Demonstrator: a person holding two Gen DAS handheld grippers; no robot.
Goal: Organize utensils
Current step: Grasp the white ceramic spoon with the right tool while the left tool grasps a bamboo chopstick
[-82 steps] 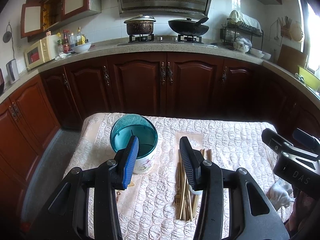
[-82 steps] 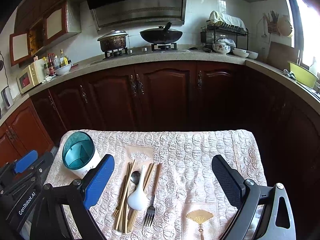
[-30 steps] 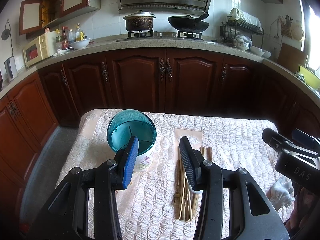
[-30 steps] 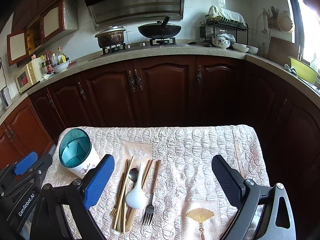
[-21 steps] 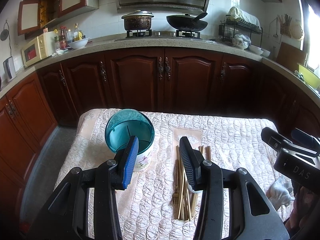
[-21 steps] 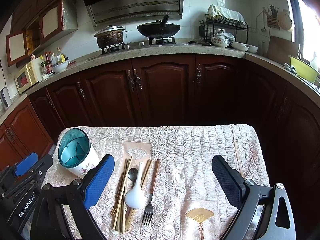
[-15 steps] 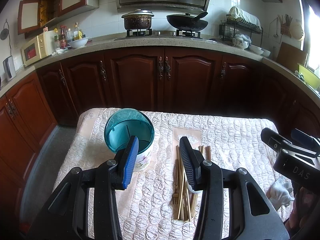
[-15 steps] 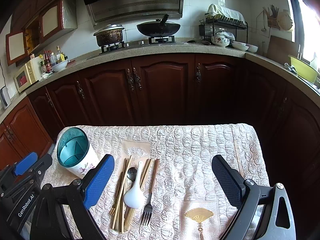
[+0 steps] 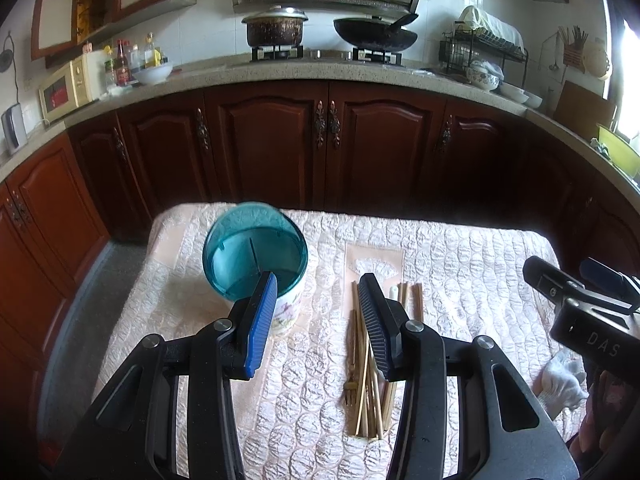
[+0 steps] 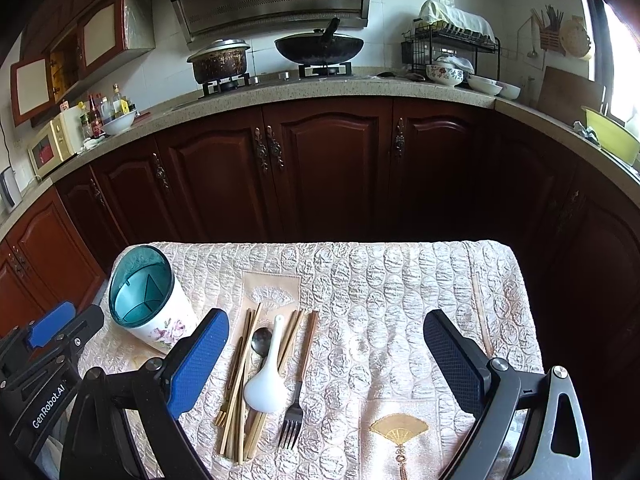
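Both empty, left gripper point(image 9: 318, 316) part-open, right gripper point(image 10: 326, 360) wide, over loose thin wooden chopsticks point(image 10: 240, 376), glossy white ceramic spoon point(image 10: 266, 384) (slippery, fragile) and black fork point(image 10: 298, 392) beside teal-rimmed floral holder point(image 10: 150, 300); best pinched mid-handle.

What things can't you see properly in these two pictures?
- White spoon: in the left wrist view only its handle tip shows; the left gripper finger hides the rest.
- Utensil holder: in that view a blue finger covers its near side, and its rim looks blurred.
- Chopsticks: in the right wrist view they overlap under the spoon, so no count is possible.
- Condiment bottles: too small to read.
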